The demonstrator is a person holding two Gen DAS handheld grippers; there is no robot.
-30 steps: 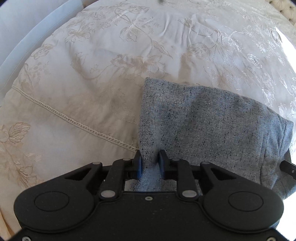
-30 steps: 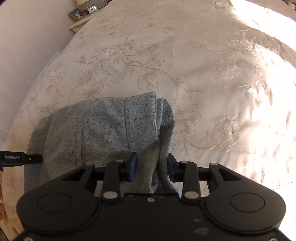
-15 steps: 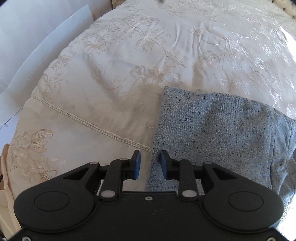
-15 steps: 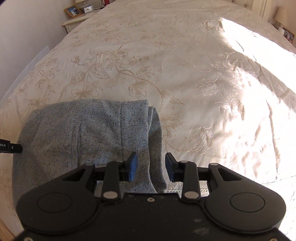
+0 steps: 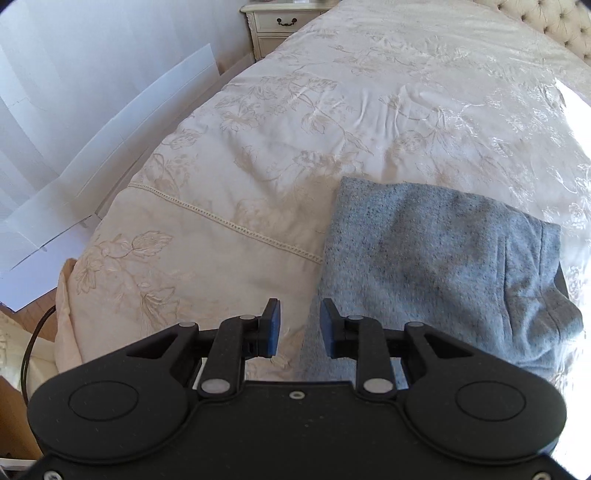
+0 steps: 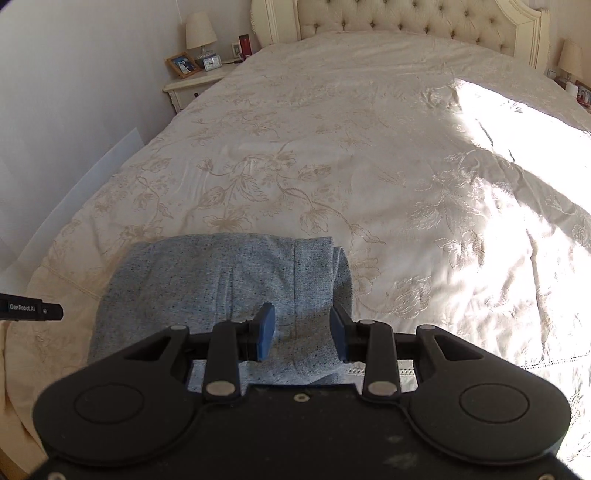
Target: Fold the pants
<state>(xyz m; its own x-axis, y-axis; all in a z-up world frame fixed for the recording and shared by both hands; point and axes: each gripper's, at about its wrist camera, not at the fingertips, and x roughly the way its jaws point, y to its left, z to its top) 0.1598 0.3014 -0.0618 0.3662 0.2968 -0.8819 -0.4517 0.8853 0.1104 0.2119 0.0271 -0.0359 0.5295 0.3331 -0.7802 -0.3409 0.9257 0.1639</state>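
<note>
One pair of pants lies folded into a compact, roughly rectangular bundle on the near part of the bed, toward its left edge as the right wrist view shows it. The fabric is a speckled blue-grey knit, soft and thick, with a stitched seam running down it and a rolled fold along its right side.

Two claws are in view, one per camera. The left claw hangs with its two blue-padded fingers spread and nothing between them, over the bedspread just beside the bundle's near left corner. The right claw is likewise spread and empty, poised above the bundle's near right part, with the seam between its fingers; whether the pads touch the cloth cannot be told. The tip of the left claw's body, a black bar with white lettering, shows at the far left of the right wrist view.

The bedspread is one cream, satiny cover embroidered with trailing flowers and leaves, crossed by a line of openwork stitching. A bright patch of sunlight falls across its right side. At the far end stands one button-tufted headboard. Two lamps flank it, the left one on a cream nightstand with a framed photo.
</note>
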